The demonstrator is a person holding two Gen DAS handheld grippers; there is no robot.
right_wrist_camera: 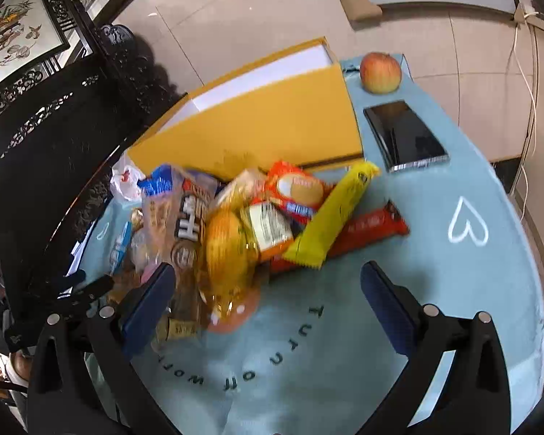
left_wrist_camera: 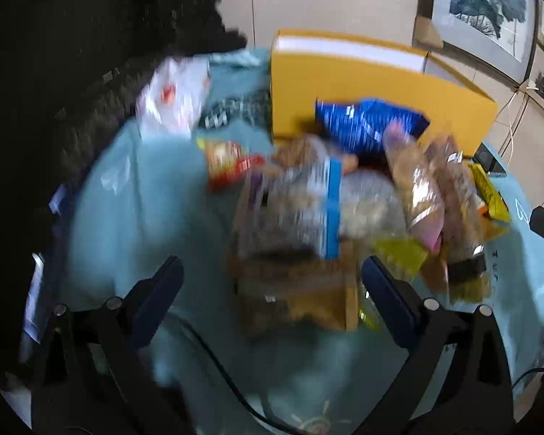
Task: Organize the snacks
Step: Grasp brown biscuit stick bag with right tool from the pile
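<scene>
1. Left gripper (left_wrist_camera: 272,290): jaws spread wide, nothing between the pads. It hangs over the light-blue tablecloth (left_wrist_camera: 134,217), pointing at the snack pile (left_wrist_camera: 326,210). The left view is motion-blurred, so packet details are soft.
2. Directly ahead of the left gripper: a clear packet with a blue edge strip (left_wrist_camera: 308,210), sitting on top of a brownish pack (left_wrist_camera: 301,301) that lies between the fingers' line of sight but is not touched.
3. Further out in the left view: blue bag (left_wrist_camera: 370,123) leaning against the yellow box (left_wrist_camera: 344,83); red-and-yellow packet (left_wrist_camera: 225,161) left of the pile; white plastic bag (left_wrist_camera: 174,94) near the table's far-left edge.
4. Right gripper (right_wrist_camera: 268,290): jaws also wide apart, empty. Left finger (right_wrist_camera: 148,301) is just beside the near edge of the pile; cannot tell if it touches.
5. Nearest the right gripper: clear-wrapped golden bun (right_wrist_camera: 225,250) and a brown packet with large white characters (right_wrist_camera: 188,224).
6. Behind those: orange cookie packet (right_wrist_camera: 297,188), long yellow bar (right_wrist_camera: 337,214) lying across a red bar (right_wrist_camera: 373,224).
7. The yellow box stands open behind the pile, white inside.
8. Right of the box: black phone (right_wrist_camera: 404,136), apple (right_wrist_camera: 380,72) at the far edge, both well apart from the snacks.
</scene>
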